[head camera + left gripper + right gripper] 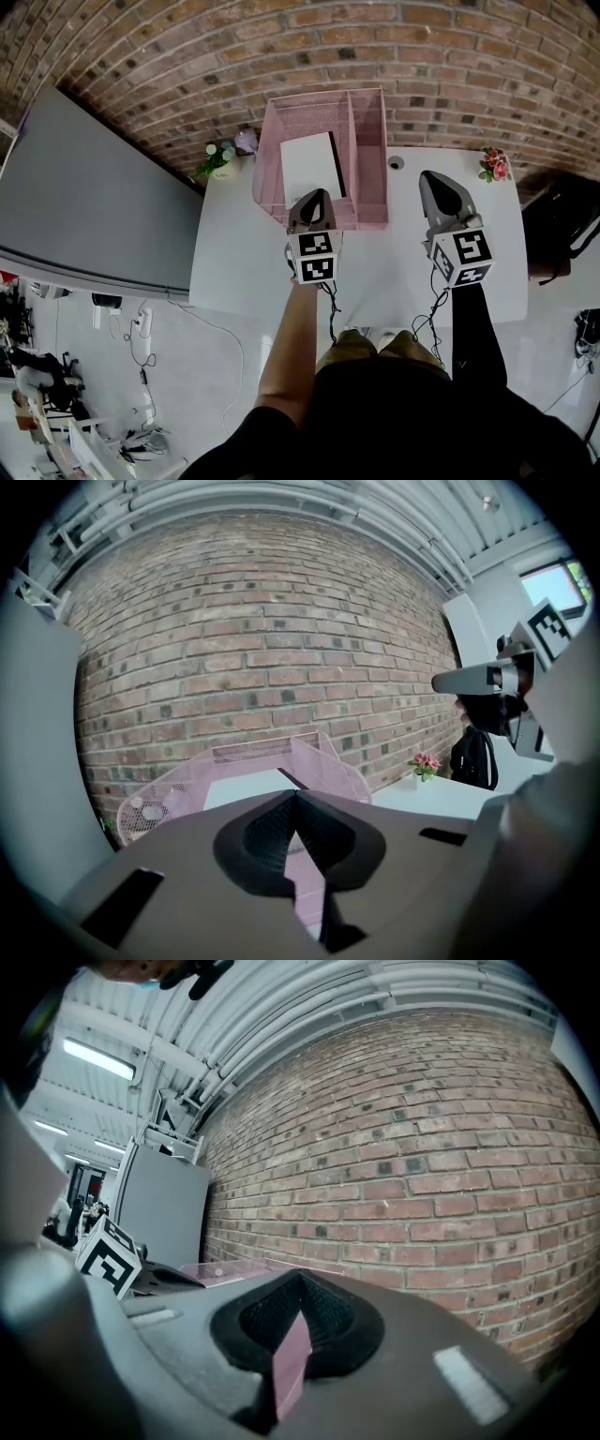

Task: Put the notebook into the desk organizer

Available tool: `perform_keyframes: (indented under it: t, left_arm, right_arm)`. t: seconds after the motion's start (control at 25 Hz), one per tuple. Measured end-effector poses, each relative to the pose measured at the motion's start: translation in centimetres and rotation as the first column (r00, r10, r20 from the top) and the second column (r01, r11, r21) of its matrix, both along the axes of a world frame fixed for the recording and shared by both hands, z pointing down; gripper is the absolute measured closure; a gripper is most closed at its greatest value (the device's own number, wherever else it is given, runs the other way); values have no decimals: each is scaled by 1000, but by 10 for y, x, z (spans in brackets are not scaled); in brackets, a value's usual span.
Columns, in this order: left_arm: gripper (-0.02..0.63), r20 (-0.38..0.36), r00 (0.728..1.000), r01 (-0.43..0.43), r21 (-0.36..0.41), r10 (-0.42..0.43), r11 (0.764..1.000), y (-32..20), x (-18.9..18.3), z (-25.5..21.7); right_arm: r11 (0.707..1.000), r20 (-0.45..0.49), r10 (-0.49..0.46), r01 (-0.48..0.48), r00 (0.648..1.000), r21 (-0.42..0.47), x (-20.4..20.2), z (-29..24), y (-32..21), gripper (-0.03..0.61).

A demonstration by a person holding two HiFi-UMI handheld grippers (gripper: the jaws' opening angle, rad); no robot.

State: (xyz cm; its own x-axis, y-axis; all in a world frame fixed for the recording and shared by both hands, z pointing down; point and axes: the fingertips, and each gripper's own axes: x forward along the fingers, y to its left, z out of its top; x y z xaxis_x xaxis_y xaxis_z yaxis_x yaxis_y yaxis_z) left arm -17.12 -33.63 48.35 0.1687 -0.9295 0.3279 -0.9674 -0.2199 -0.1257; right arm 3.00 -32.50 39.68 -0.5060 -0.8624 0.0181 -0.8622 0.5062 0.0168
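A white notebook (309,164) lies inside the large left compartment of the pink mesh desk organizer (370,141), which stands at the back of the white table (234,262). My left gripper (317,194) hovers at the organizer's front edge, just short of the notebook, shut and holding nothing. My right gripper (433,176) is to the right of the organizer over bare table, also shut and empty. In the left gripper view the closed jaws (295,794) point at the organizer (328,761) and notebook (246,787). The right gripper view shows closed jaws (300,1279) facing the brick wall.
A pink flower pot (494,165) stands at the table's back right corner and a small plant (217,157) at the back left. A grey cabinet (84,197) stands left of the table. A black bag (562,225) is on the right. A brick wall backs the table.
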Motion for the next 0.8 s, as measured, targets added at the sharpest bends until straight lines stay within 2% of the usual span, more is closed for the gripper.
perform_keyframes:
  t: [0.36,0.8]
  left_arm:
    - [604,7,1000,16,107,-17,994,52,20,-55]
    - [604,20,999,35,173,-39,984,128,48,-104]
  right_arm:
    - [999,27,-39,38,999,37,14,-17,45,578]
    - [993,45,-100,96,994,74,29,-27,107,578]
